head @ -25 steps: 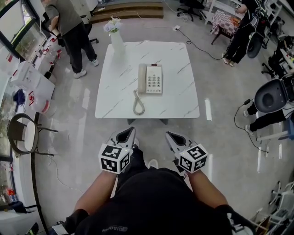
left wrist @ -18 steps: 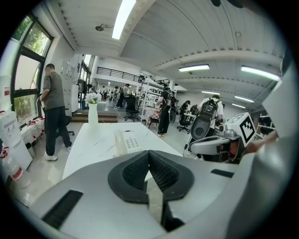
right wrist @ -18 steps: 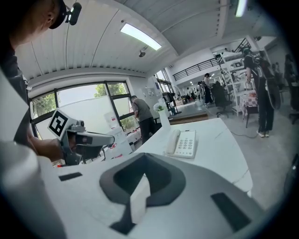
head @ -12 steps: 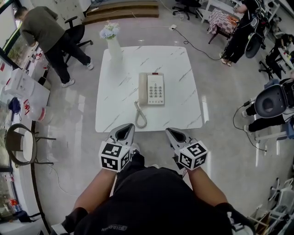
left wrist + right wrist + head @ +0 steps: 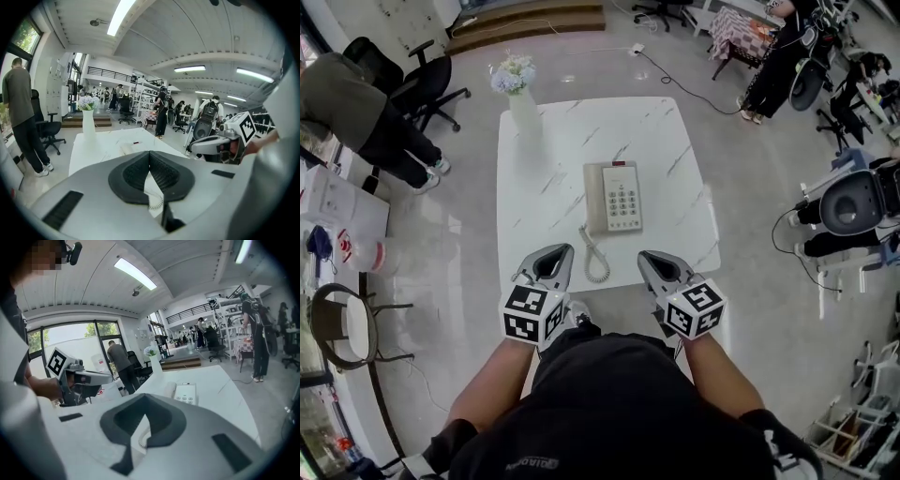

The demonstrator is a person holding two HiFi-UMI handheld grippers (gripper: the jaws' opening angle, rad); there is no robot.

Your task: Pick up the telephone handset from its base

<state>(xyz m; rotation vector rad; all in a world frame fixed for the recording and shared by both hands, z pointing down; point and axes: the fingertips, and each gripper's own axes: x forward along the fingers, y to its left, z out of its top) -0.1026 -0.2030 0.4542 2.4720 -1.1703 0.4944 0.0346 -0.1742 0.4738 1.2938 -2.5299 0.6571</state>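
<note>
The fingers of the left gripper (image 5: 557, 253) and the right gripper (image 5: 651, 256) are closed together on nothing, and both are held apart from the base (image 5: 623, 197), on its near side. The handset (image 5: 596, 197) is shown whole only in the head view, lying on the base's left side on the worktop (image 5: 534, 187). In both gripper views the cord (image 5: 157, 201) is glimpsed beneath the closed fingers.

Cream telephone (image 5: 615, 197), white grey-veined marble table (image 5: 544, 187), white vase (image 5: 523, 111) with pale blue flowers (image 5: 512, 73).
</note>
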